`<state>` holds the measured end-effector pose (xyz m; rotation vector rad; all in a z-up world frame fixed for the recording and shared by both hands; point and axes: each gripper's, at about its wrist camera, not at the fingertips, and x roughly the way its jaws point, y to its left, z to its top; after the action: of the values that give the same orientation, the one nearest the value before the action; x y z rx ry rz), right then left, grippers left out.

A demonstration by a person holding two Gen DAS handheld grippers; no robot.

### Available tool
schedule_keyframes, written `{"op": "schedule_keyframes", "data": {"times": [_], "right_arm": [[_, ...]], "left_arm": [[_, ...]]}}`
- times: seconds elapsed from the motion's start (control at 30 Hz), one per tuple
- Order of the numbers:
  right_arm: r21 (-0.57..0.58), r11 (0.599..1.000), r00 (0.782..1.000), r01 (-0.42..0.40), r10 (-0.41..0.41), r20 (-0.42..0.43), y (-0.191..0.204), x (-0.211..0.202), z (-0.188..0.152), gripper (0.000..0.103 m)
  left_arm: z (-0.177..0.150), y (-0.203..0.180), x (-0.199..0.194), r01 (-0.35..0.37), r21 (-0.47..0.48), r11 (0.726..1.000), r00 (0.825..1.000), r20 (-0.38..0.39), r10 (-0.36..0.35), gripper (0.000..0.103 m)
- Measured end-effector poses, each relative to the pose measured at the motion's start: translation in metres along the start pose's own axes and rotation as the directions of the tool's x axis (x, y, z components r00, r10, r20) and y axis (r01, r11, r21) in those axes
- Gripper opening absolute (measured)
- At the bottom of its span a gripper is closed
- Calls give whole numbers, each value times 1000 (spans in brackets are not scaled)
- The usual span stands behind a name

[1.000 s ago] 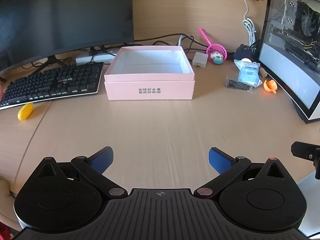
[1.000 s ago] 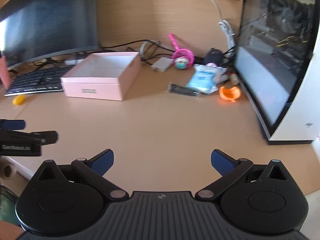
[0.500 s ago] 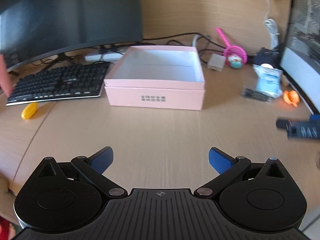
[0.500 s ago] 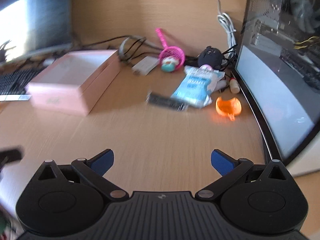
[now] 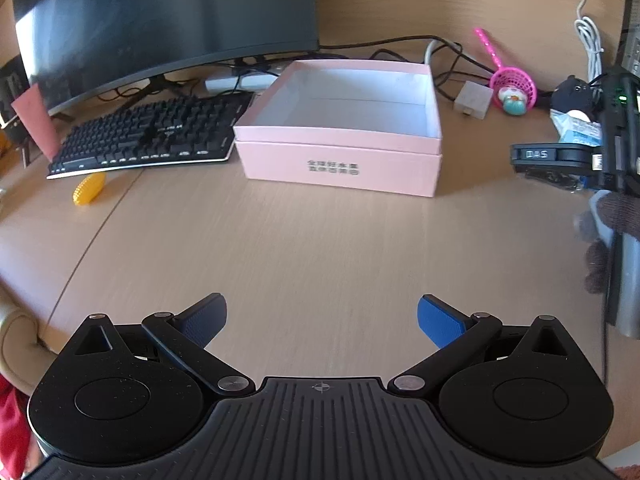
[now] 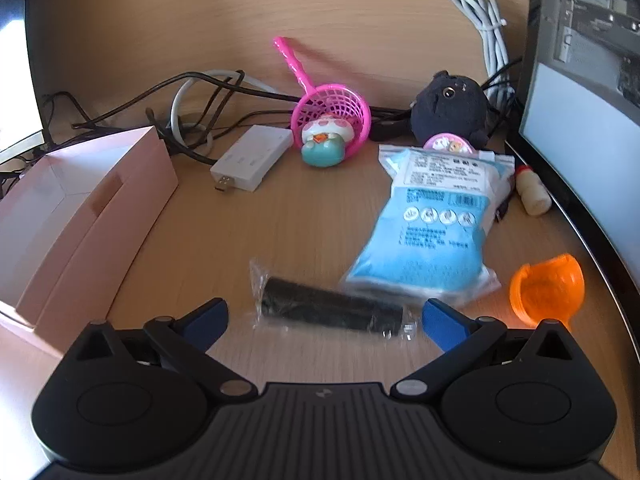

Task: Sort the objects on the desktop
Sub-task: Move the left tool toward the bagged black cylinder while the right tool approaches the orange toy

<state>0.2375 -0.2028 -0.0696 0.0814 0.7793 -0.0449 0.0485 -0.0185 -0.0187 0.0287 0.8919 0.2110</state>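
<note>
Your right gripper (image 6: pixel 324 314) points down at the black roll in clear wrap (image 6: pixel 330 309), which lies on the desk (image 6: pixel 304 224) between the blue pads w/o touching them; jaws wide but closing, nothing gripped. Your left gripper (image 5: pixel 322 316) hangs wide open & empty over bare desk, in front of the open pink box (image 5: pixel 340 136). Blue pouch (image 6: pixel 436 224) overlaps the roll's far end, w/ orange scoop (image 6: pixel 546 290) to its right, pink net (image 6: pixel 334 114) & white adapter (image 6: pixel 252 158) behind.
</note>
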Motion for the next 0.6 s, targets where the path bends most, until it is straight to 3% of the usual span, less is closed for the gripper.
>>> {"op": "schedule_keyframes", "data": {"times": [0.07, 0.23, 0.3, 0.33, 0.4, 0.43, 0.5, 0.6], "right_arm": [[-9, 1000, 1000, -13, 14, 20, -1, -1, 0, 82], [-97, 991, 995, -93, 94, 13, 4, -22, -8, 77], [-130, 977, 986, -169, 167, -28, 8, -40, -18, 77], [-145, 960, 971, -240, 234, -58, 10, -50, -23, 77], [-200, 894, 916, -401, 384, -119, 18, -75, -36, 89], [-231, 877, 907, -422, 404, -122, 22, -88, -42, 103], [-294, 882, 928, -369, 367, -63, 26, -110, -50, 103], [-264, 942, 976, -206, 219, 18, 13, -115, -51, 103]], "left_arm": [[3, 7, 3, -1, -5, 1000, 1000, -8, 1, 103], [8, 15, 10, 32, 28, 999, 999, 10, -32, 103], [7, 17, 14, 55, 45, 997, 998, 6, -56, 103], [6, 16, 16, 65, 59, 996, 998, 3, -65, 103], [4, 14, 22, 84, 86, 993, 996, -11, -84, 103], [4, 12, 24, 96, 99, 990, 995, -19, -95, 103], [2, 7, 28, 120, 126, 985, 993, -29, -117, 103], [-1, -6, 31, 175, 169, 970, 984, -43, -171, 103]]}}
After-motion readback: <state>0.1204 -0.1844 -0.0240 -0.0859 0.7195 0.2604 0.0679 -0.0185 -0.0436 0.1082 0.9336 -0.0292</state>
